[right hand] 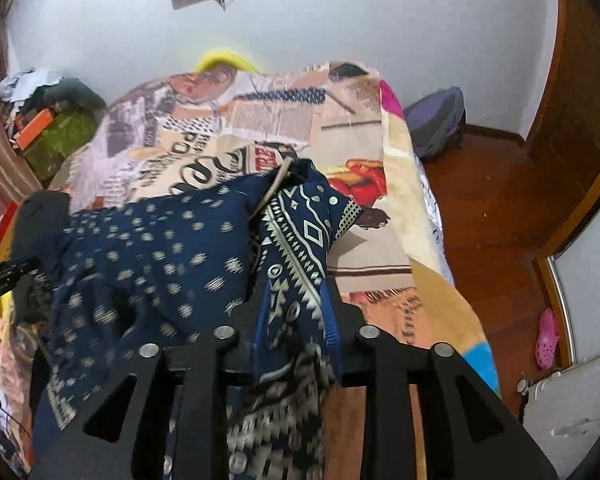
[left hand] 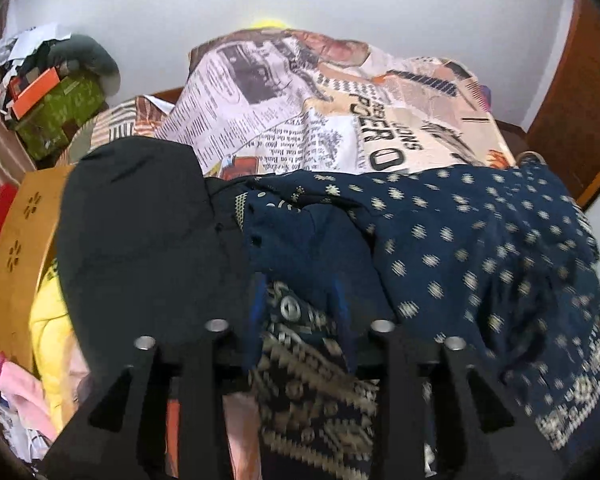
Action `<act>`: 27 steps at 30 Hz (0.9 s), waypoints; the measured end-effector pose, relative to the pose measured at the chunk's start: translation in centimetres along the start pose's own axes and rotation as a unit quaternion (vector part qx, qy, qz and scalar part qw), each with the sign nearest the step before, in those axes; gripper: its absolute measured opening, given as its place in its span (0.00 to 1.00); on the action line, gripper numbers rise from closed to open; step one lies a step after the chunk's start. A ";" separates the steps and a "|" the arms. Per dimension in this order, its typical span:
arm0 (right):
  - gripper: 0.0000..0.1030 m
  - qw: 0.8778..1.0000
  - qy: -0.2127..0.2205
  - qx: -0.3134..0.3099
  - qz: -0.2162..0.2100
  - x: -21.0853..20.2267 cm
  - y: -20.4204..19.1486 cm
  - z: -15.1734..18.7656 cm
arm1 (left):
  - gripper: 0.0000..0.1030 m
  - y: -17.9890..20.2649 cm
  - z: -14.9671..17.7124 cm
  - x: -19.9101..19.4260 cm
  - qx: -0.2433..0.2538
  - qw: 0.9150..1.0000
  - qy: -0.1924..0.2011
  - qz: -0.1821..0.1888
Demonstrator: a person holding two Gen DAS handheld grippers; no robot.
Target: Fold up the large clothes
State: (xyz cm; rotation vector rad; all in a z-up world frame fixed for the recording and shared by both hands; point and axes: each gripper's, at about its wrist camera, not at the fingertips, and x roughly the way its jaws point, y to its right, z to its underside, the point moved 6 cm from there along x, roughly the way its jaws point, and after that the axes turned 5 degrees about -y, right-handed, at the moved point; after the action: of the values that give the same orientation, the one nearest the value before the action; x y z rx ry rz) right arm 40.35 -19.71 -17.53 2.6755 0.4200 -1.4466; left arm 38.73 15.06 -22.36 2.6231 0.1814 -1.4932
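The left gripper (left hand: 300, 300) had its blue-edged fingers (left hand: 259, 300) parted, with a band of the navy garment (left hand: 460, 240) running between them; whether the pads pressed the cloth could not be told. That band carried a cream geometric border and a round metal stud. The right gripper (right hand: 294, 304) stood the same way, fingers (right hand: 331, 312) apart around a strip of the same garment (right hand: 160, 264), its hold likewise unclear. Here the border showed diamonds, triangles and dots in cream on navy, hanging down between the fingers.

Outward from the grippers, the garment spread in a loose, rumpled heap across the near end of the bed, dark blue with rows of small pale star-like motifs, blurred in places. A thin cord lay at a raised fold. A plain black cloth (left hand: 140, 232) lay just beside it on the left. Beneath both was a bedspread (left hand: 300, 120) printed like newspaper clippings.
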 end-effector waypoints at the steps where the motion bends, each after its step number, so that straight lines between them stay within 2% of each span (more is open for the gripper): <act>1: 0.37 1.000 0.005 -0.002 0.000 -0.9 -0.1 0.2 | 0.45 0.1 0.3 -0.9 0.002 1.000 0.004 0.003; 3: 0.49 1.000 0.023 -0.007 0.002 -3.0 -0.4 0.6 | 0.47 0.2 1.0 -2.6 0.008 1.000 0.011 0.008; 6: 0.57 0.999 0.040 -0.017 0.004 -5.8 -0.8 1.5 | 0.61 0.3 2.2 -5.4 0.014 1.000 0.023 0.011; 9: 0.64 0.999 0.047 -0.021 -0.002 -7.9 -1.1 2.5 | 0.64 0.4 3.6 -7.5 0.019 0.999 0.034 0.020; 16: 0.64 0.999 0.042 -0.034 -0.004 -10.2 -1.7 6.8 | 0.67 0.3 8.7 -9.0 0.020 0.999 0.010 0.043; 22: 0.64 0.999 0.010 -0.033 0.005 -10.0 -2.0 11.7 | 0.68 -0.5 14.6 -6.5 0.000 0.997 -0.054 0.055; 27: 0.64 1.000 -0.027 -0.008 -0.006 -9.0 -1.9 15.9 | 0.68 -1.3 19.2 -4.9 -0.032 0.991 -0.106 0.081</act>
State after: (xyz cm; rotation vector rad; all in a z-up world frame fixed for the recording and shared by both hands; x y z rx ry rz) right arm 22.29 -22.73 -18.75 2.6197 0.4431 -1.5079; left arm 19.78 13.03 -27.89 2.3461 -0.0028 -1.6633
